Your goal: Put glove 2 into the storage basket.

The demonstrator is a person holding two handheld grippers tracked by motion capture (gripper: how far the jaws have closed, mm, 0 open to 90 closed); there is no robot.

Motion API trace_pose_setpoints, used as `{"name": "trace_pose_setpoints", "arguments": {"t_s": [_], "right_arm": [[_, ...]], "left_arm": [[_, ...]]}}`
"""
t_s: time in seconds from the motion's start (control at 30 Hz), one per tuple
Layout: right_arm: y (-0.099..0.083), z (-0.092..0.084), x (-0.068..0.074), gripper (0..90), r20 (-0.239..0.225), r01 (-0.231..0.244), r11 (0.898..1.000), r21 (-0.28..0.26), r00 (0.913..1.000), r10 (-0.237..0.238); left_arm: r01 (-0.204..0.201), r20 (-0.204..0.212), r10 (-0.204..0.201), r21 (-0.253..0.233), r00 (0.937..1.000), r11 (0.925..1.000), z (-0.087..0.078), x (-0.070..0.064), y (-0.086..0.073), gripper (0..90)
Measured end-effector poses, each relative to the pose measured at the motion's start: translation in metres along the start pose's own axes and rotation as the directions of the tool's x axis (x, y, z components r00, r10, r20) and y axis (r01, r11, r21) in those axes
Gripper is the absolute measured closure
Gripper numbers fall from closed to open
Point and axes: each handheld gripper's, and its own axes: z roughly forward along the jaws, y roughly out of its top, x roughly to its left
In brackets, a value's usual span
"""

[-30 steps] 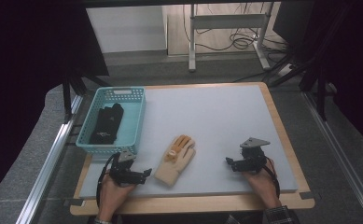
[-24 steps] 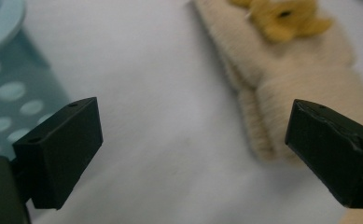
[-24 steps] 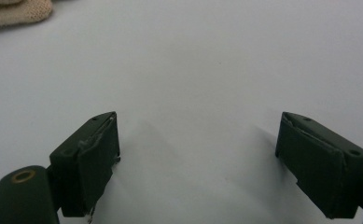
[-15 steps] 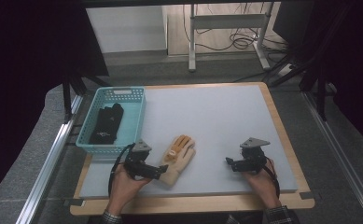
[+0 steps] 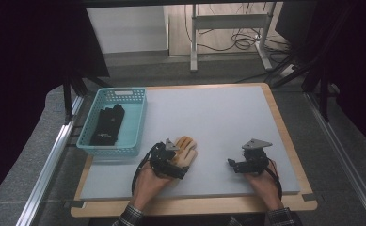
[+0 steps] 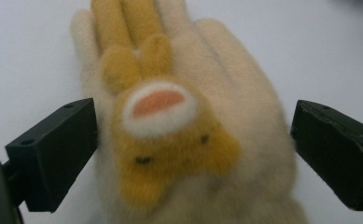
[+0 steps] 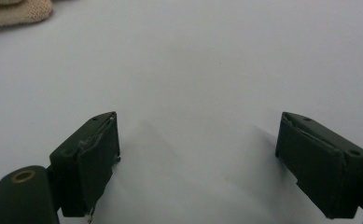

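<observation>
Left hand-held gripper (image 5: 177, 165): over the wrist end of the cream glove, held by the person's left hand (image 5: 147, 181); in the left gripper view (image 6: 188, 140) its two black jaws stand spread, one on each side of the glove, the left jaw just against the fleece and the right jaw a little clear of it
Cream glove (image 5: 184, 150): lies flat on the grey worktop near its front edge, just right of the basket's front corner, fingers pointing away from the person; in the left gripper view (image 6: 202, 93) it shows a yellow plush animal face with a white and orange patch sewn onto its back
Right hand-held gripper (image 5: 231, 164): low over bare worktop toward the front right, held by the person's right hand (image 5: 260, 181), well apart from the glove; in the right gripper view (image 7: 195, 154) its jaws stand wide apart with nothing between them but the grey surface
Worktop (image 5: 218, 113): pale grey mat on a wooden board
Basket (image 5: 136, 120): turquoise plastic, at the left side of the worktop
Black glove (image 5: 107, 125): lies inside the basket, along its length
Far corner of the right gripper view: a bit of the cream glove's knit edge (image 7: 16, 11) at the top left
</observation>
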Motion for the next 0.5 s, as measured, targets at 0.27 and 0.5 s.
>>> {"name": "trace_pose_setpoints", "arguments": {"t_s": [0.27,0.5], "right_arm": [[0.0,0.0,0.0,13.3,0.0,0.0,1.0,0.0,1.0,0.0],[0.0,0.0,0.0,13.3,0.0,0.0,1.0,0.0,1.0,0.0]], "left_arm": [[0.019,-0.039,-0.018,0.042,0.9991,0.9989,0.013,0.003,-0.002,2.7],[-0.004,-0.032,0.007,0.091,0.9994,0.9959,0.018,-0.001,-0.002,6.3]]}}
